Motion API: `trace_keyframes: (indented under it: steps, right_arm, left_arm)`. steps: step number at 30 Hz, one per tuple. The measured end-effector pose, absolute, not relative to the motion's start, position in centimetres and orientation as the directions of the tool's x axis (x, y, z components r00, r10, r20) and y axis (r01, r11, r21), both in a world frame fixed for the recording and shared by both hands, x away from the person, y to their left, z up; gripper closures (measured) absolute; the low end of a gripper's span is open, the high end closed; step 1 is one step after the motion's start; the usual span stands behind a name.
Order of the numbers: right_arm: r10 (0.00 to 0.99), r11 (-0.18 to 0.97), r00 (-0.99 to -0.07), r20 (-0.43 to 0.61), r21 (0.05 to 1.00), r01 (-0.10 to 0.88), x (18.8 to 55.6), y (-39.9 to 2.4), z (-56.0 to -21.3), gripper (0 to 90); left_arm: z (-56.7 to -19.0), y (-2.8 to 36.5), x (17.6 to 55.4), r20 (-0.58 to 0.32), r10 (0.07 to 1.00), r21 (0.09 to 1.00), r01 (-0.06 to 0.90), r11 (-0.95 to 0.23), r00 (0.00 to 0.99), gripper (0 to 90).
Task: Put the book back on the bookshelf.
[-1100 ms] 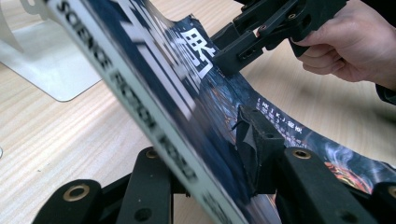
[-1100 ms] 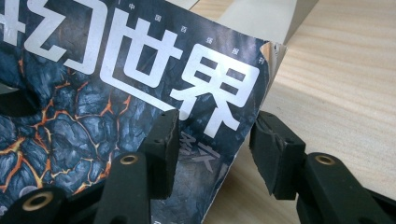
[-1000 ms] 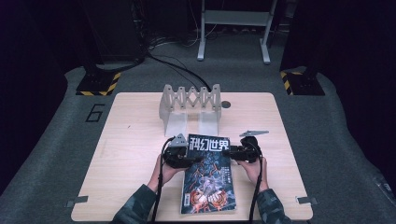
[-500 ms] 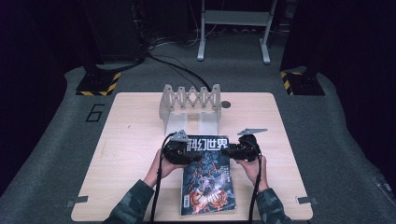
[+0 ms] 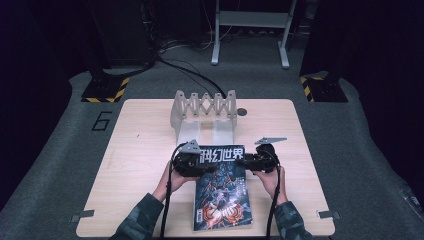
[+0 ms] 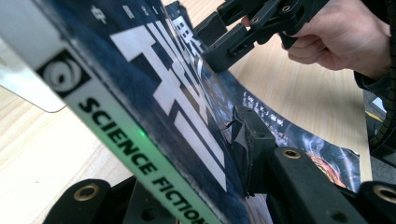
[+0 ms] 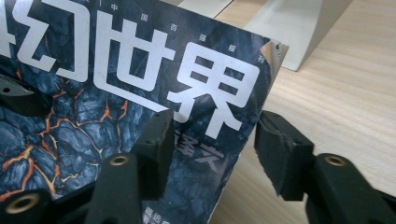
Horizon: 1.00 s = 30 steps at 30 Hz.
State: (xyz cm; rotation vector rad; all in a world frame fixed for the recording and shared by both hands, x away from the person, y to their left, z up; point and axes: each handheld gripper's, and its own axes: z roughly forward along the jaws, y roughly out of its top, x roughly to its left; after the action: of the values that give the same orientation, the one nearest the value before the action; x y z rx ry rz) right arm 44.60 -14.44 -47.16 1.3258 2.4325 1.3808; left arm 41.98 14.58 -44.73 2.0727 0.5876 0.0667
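From the high view, the magazine (image 5: 222, 187) lies at about six o'clock on the table (image 5: 135, 150), its top edge just short of the grey folding rack (image 5: 203, 114) at twelve. The left gripper (image 5: 199, 163) sits at the magazine's upper left corner, the right gripper (image 5: 245, 161) at the upper right.

In the left gripper view, the jaws are clenched on the spine edge of the magazine (image 6: 154, 98), one pad pressed onto the cover, and they have just been closing. The cover bows between the two grippers, so it looks thin, light and floppy, with a glossy face that may slip. The right gripper (image 6: 219, 42) shows at one o'clock.

In the right gripper view, the jaws stand released and have just been opening; one pad (image 7: 156, 137) lies over the cover of the magazine (image 7: 140, 84), the other (image 7: 278, 149) hangs off the edge at three o'clock. Taking hold near the spine, where the pages are bound and stiffest, seems the safer grip.
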Motion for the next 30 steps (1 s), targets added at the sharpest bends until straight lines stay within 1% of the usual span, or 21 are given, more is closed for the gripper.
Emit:
trace_keyframes:
  steps: [2,4,5,7,9,12,14,16,17,18,21,24,26,30]
  right_arm:
    - [0.684,0.229,-0.632,0.365,0.715,0.661,44.8,-14.5,-47.5,40.6]
    - [0.674,0.225,-0.623,0.396,0.694,0.684,45.3,-14.5,-48.1,34.1]
    - [0.669,0.231,-0.627,0.398,0.691,0.685,45.5,-14.6,-48.3,32.4]
    - [0.667,0.223,-0.618,0.416,0.681,0.698,45.5,-14.5,-48.5,31.7]
    - [0.659,0.218,-0.62,0.426,0.681,0.699,45.6,-14.5,-48.6,32.7]
    - [0.652,0.226,-0.639,0.409,0.699,0.678,45.4,-14.3,-48.2,38.8]
    - [0.662,0.239,-0.642,0.387,0.702,0.671,45.2,-13.9,-47.7,43.0]
    - [0.671,0.23,-0.632,0.388,0.702,0.674,45.2,-14.1,-47.6,48.4]
    - [0.671,0.23,-0.632,0.388,0.702,0.674,45.2,-14.1,-47.6,48.4]
    - [0.668,0.225,-0.634,0.39,0.706,0.672,45.2,-14.2,-47.5,50.4]
    - [0.673,0.213,-0.625,0.396,0.705,0.677,45.1,-14.4,-47.3,53.4]
    - [0.684,0.221,-0.626,0.375,0.711,0.668,45.0,-14.4,-47.1,56.8]
    - [0.695,0.221,-0.626,0.354,0.723,0.654,44.9,-14.4,-46.8,61.4]
    - [0.702,0.213,-0.621,0.348,0.729,0.65,44.8,-14.3,-46.4,63.7]
  left_arm:
    - [-44.9,14.7,42.0,-0.178,0.432,0.818,0.377,-0.434,0.884,72.3]
    - [-44.9,14.9,42.0,-0.189,0.423,0.82,0.379,-0.429,0.886,72.4]
    - [-44.9,14.9,42.0,-0.185,0.424,0.822,0.376,-0.428,0.887,72.4]
    - [-44.9,15.0,42.0,-0.187,0.42,0.82,0.376,-0.431,0.888,72.4]
    - [-44.9,15.0,42.0,-0.185,0.416,0.821,0.372,-0.432,0.891,72.3]
    - [-44.9,14.8,41.9,-0.188,0.423,0.825,0.376,-0.421,0.887,72.2]
    - [-44.8,14.9,42.0,-0.18,0.419,0.825,0.369,-0.429,0.89,71.9]
    - [-44.7,15.0,41.9,-0.181,0.42,0.823,0.37,-0.43,0.89,71.7]
    - [-44.8,15.0,41.9,-0.186,0.424,0.825,0.375,-0.423,0.886,71.7]
    - [-44.7,15.0,41.9,-0.188,0.424,0.824,0.377,-0.422,0.886,71.6]
    - [-44.6,15.0,42.0,-0.174,0.428,0.821,0.371,-0.435,0.887,71.0]
    - [-44.4,14.8,42.0,-0.161,0.446,0.81,0.376,-0.45,0.881,68.8]
    - [-44.3,14.8,42.1,-0.151,0.456,0.805,0.377,-0.458,0.877,67.7]
    - [-44.1,14.9,42.3,-0.154,0.471,0.81,0.384,-0.444,0.869,67.8]
